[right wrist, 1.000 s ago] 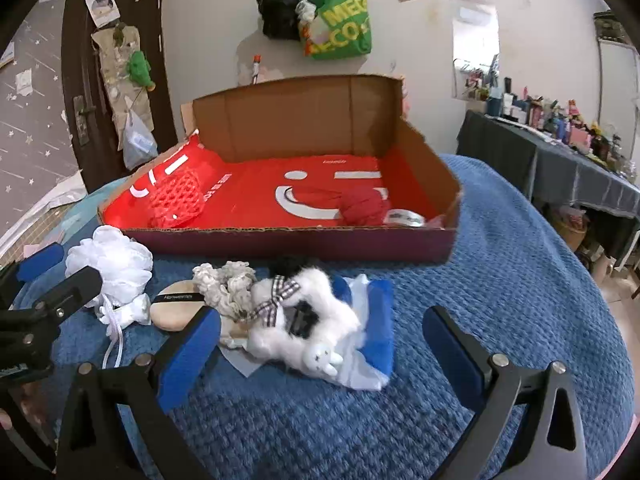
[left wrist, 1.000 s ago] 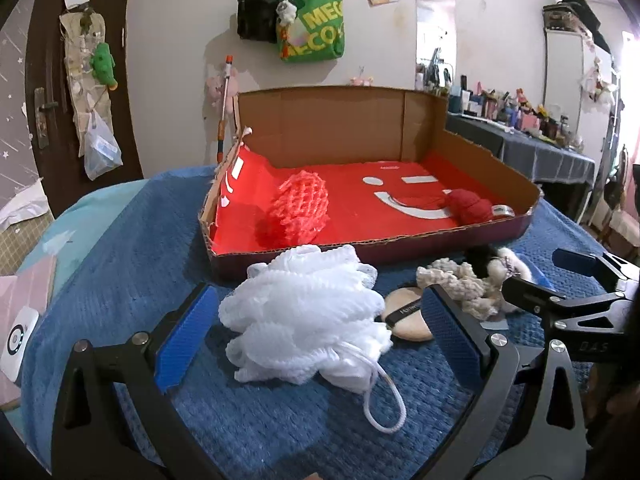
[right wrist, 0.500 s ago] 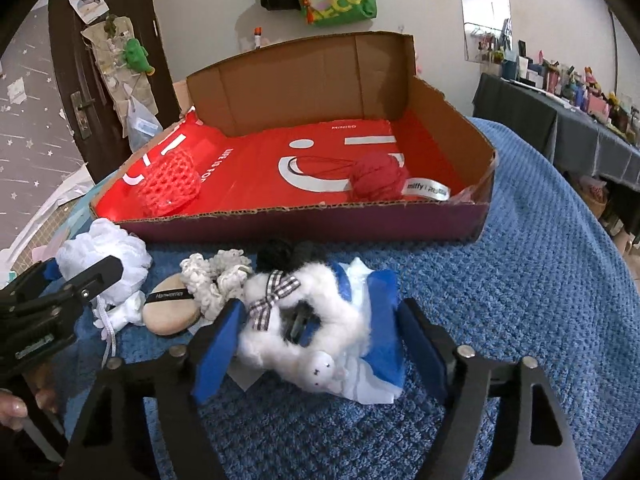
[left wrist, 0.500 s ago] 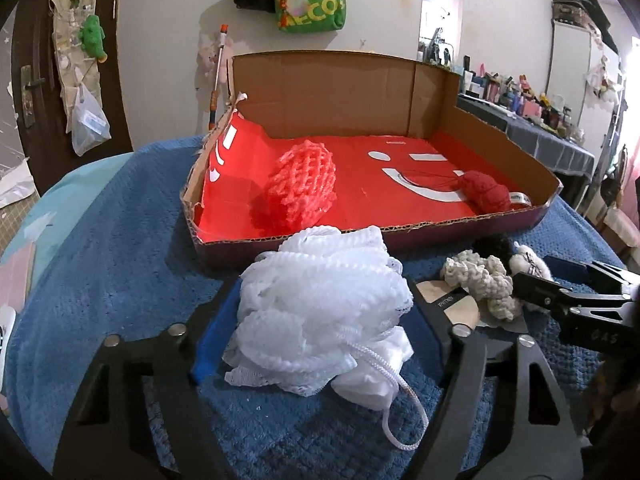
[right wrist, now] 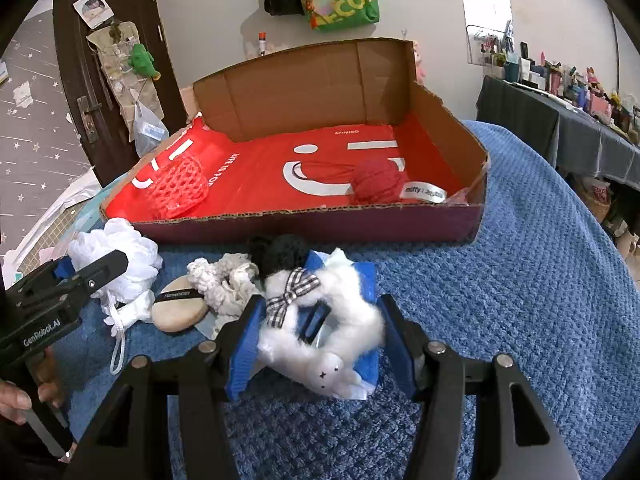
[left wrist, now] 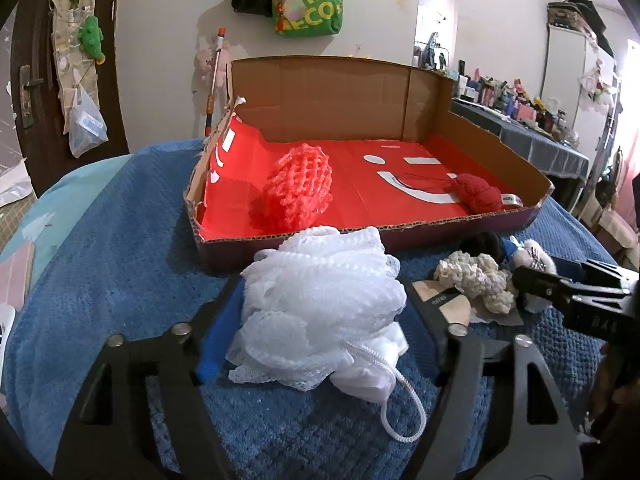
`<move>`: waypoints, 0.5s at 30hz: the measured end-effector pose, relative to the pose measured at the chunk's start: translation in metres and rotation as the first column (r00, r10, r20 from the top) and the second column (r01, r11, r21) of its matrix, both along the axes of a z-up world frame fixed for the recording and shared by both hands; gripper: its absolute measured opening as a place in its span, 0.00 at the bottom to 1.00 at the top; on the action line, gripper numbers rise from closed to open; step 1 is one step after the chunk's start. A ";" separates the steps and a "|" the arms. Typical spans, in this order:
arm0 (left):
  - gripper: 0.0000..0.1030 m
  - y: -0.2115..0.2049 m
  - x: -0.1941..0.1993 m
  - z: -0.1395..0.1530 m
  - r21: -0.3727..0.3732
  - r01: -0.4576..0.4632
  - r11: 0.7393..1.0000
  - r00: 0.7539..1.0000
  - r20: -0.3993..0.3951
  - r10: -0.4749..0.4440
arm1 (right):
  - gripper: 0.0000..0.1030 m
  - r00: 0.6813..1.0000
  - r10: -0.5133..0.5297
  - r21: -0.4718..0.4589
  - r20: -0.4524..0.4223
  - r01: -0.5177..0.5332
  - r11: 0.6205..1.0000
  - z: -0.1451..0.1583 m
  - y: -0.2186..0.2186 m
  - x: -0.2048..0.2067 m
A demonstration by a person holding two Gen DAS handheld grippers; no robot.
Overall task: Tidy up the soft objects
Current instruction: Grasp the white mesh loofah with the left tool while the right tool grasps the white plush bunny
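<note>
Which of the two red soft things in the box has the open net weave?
The coral-red mesh ball at the box's left end; the darker red yarn ball at the right end is tightly wound.

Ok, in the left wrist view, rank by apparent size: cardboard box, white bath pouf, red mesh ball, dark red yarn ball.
1. cardboard box
2. white bath pouf, though it lies nearest the camera, so it looks inflated
3. red mesh ball
4. dark red yarn ball

A lived-in home bedroom was indicated: a blue blanket (right wrist: pixel 520 280) was spread out, bags (left wrist: pixel 308 0) were hung on the wall, and a cluttered dresser (left wrist: pixel 520 112) was seen.
</note>
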State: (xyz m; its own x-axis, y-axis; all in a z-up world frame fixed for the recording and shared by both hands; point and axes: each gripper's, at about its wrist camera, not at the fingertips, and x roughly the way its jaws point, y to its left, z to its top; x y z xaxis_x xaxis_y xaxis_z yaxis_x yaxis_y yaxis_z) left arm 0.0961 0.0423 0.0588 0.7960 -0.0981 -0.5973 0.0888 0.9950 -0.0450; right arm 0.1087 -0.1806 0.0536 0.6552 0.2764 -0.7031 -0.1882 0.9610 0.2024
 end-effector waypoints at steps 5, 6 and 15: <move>0.83 0.002 -0.001 -0.005 0.000 0.001 1.000 1.000 -0.017 -0.001 | 0.58 1.000 -0.001 -0.004 0.008 0.002 1.000 0.002 -0.002 -0.002; 0.83 0.003 0.000 -0.005 -0.005 -0.001 1.000 1.000 -0.021 0.001 | 0.58 1.000 -0.001 -0.007 0.009 0.001 1.000 0.002 -0.002 -0.002; 0.83 0.013 0.017 -0.014 -0.045 -0.025 0.999 0.995 -0.097 0.021 | 0.58 0.999 -0.008 -0.012 0.036 0.009 1.000 0.011 -0.005 -0.004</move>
State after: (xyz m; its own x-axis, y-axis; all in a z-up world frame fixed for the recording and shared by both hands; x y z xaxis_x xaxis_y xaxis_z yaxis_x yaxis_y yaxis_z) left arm 0.1129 0.0550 0.0445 0.7375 -0.1097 -0.6663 0.0593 0.9934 -0.0979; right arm 0.1046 -0.1854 0.0644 0.6823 0.2623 -0.6824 -0.1870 0.9650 0.1839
